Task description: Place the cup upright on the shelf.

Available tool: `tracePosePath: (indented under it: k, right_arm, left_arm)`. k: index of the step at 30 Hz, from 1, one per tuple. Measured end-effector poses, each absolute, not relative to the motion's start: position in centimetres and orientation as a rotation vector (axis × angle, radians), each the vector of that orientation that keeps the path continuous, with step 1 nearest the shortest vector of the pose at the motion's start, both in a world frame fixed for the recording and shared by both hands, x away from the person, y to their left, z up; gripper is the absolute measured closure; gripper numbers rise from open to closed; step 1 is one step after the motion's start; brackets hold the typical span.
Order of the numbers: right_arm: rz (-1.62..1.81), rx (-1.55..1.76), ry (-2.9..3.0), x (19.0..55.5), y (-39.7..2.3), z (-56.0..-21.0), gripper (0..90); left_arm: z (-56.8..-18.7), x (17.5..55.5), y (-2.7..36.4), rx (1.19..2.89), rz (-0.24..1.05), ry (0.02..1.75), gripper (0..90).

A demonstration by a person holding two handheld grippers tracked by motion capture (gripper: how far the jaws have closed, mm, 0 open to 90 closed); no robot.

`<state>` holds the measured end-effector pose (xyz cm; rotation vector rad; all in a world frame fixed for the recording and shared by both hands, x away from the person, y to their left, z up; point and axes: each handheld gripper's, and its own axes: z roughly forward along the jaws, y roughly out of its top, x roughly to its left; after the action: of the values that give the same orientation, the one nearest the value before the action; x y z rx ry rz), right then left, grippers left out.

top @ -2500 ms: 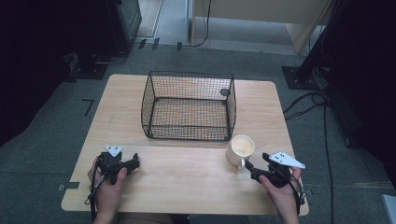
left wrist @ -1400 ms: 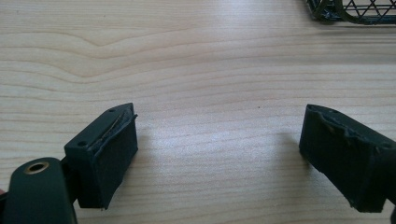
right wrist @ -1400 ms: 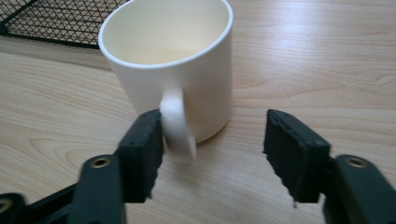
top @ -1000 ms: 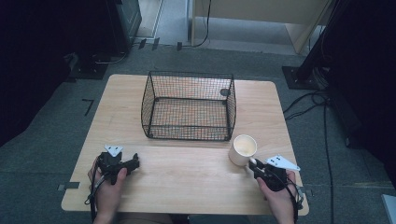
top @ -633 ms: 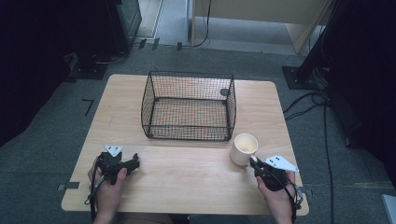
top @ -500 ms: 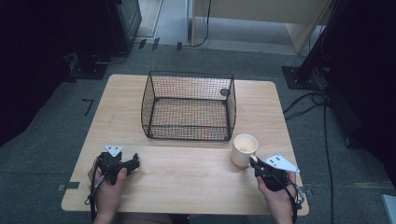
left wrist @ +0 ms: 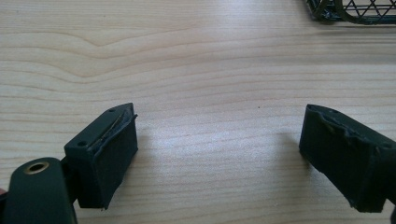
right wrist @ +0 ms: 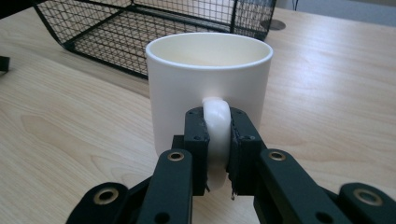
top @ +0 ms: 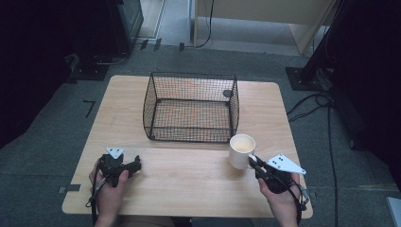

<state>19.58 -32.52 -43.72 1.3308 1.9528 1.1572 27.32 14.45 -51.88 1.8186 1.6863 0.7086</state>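
Observation:
A cream mug (top: pixel 241 150) (right wrist: pixel 208 88) stands upright near the table's right front, just in front of a black wire basket (top: pixel 191 107) (right wrist: pixel 140 32). My right gripper (top: pixel 254 161) (right wrist: pixel 215 140) is shut on the mug's handle (right wrist: pixel 215 126), its two black pads pressing on either side of it. The mug's base hangs a little above the wood. My left gripper (top: pixel 135 165) (left wrist: pixel 219 154) rests at the left front of the table, open, with bare wood between its pads (left wrist: pixel 109 154).
The wooden table (top: pixel 189 189) has rounded corners and a dark round grommet (top: pixel 227 93) behind the basket. The basket holds nothing. Cables (top: pixel 326 123) and dark stands lie on the grey floor to the right and behind.
My right gripper closed in on the mug's handle, then rose a little with the mug and shifted slightly toward the basket. The left hand kept still.

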Motion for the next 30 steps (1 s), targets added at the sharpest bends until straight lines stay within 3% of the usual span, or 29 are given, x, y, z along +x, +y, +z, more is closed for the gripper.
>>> tracePosePath:
  k: [12,30]
  right_arm:
    - [1.225,1.224,1.997,19.7,-30.5,-40.1,80.6]
    - [1.329,1.137,2.015,22.8,-27.2,-36.7,80.6]
  left_arm:
    - [-51.9,27.3,14.4,1.815,0.709,1.687,11.8]
    - [-51.9,27.3,14.4,1.815,0.708,1.687,11.7]
